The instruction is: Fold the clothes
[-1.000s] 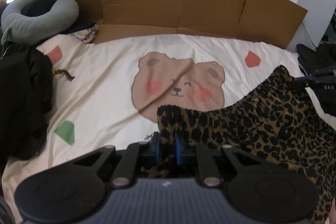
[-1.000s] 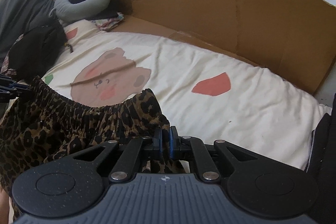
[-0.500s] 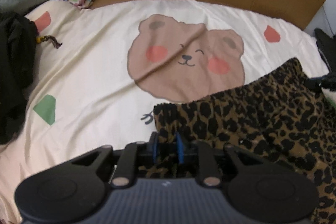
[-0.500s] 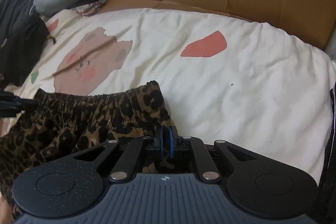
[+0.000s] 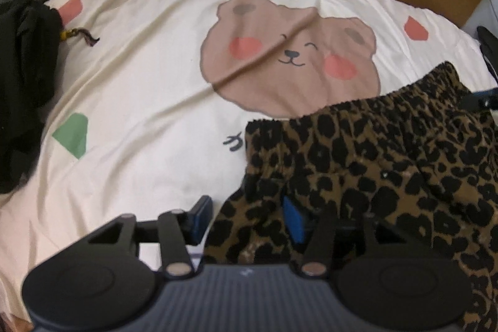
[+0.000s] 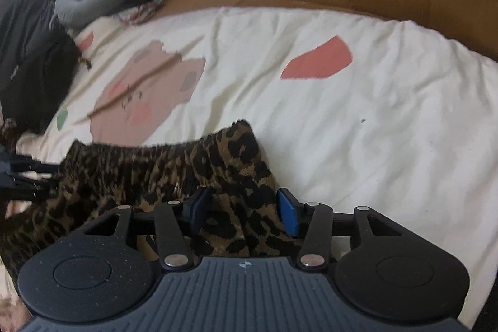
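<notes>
Both grippers, left [image 5: 247,218] and right [image 6: 244,209], have just sprung apart, releasing the skirt [image 5: 389,157] onto the bed [image 5: 149,120]: laid out for folding.

Both grippers, clamped on the waistband of the leopard-print garment [image 5: 389,151] half a second ago, now stand with jaws spread. The left gripper [image 5: 247,218] has released its corner; the fabric lies between the parted fingers. The right gripper [image 6: 242,212] likewise. The waistband, previously held raised, now rests on the bear-print bedsheet [image 5: 149,101] near its front edge.
</notes>
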The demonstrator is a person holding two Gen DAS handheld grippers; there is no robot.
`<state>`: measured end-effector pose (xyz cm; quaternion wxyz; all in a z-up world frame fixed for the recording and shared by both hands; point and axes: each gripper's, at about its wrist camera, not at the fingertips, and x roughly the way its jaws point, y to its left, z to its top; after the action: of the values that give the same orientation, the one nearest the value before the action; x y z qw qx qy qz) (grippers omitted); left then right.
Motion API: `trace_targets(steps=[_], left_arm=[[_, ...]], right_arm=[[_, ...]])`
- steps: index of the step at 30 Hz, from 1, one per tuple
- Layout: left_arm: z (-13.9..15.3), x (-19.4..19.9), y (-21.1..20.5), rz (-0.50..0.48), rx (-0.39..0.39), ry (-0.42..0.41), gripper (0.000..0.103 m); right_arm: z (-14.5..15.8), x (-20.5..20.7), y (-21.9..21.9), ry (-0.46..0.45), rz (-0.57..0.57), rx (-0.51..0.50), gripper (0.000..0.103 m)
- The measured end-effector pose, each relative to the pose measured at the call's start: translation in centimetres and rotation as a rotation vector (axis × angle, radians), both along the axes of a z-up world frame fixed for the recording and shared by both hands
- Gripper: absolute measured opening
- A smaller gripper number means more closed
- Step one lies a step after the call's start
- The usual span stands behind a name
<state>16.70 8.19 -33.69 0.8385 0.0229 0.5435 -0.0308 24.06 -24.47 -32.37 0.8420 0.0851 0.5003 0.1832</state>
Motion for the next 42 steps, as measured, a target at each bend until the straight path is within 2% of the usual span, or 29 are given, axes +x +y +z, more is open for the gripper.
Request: trace_targets(steps=[6,7,9,10,11,12,13,15,24,31,42], left_arm=[[-0.1,0.4,-0.3,-0.014,-0.005,-0.015,0.050],[-0.2,0.4,-0.4,-0.022,-0.004,-0.020,0.047],[-0.2,0.4,-0.6,-0.033,-0.022,-0.023,0.028],[-0.1,0.3,-0.7,-0.039,-0.025,-0.024,0.024],[0.0,0.3,-0.8,-0.045,-0.019,-0.029,0.018],[0.2,0.2,-0.9,-0.051,-0.009,-0.036,0.013],[0.3,0.1,-1.1,-0.057,0.002,-0.043,0.012],[0.7,0.0,-0.8,-0.042,-0.002,-0.059,0.007],[4.9,1.5,-0.4,-0.013,0.091,-0.208,0.005],[6.4,4.5,0.4,-0.006,0.133,-0.252,0.005],[7.4,10.2,2.0,0.026,0.178,-0.292,0.005]], right_arm=[[-0.6,0.1,-0.1,0.000,0.019,0.011,0.057],[-0.6,0.1,0.1,-0.003,0.030,0.005,0.050],[-0.5,0.1,0.4,-0.011,0.053,-0.009,0.041],[-0.4,0.1,0.6,-0.014,0.064,-0.016,0.034],[-0.3,0.0,0.9,-0.022,0.078,-0.036,0.021],[0.0,-0.1,1.0,-0.033,0.089,-0.053,0.016],[0.2,-0.2,0.9,-0.043,0.088,-0.066,0.002],[0.7,-0.2,0.5,-0.060,0.074,-0.071,0.002],[4.3,0.3,1.3,-0.186,0.066,-0.100,0.001],[6.4,3.5,2.4,-0.235,0.041,-0.111,0.001],[6.7,8.6,3.1,-0.241,-0.004,-0.118,0.001]])
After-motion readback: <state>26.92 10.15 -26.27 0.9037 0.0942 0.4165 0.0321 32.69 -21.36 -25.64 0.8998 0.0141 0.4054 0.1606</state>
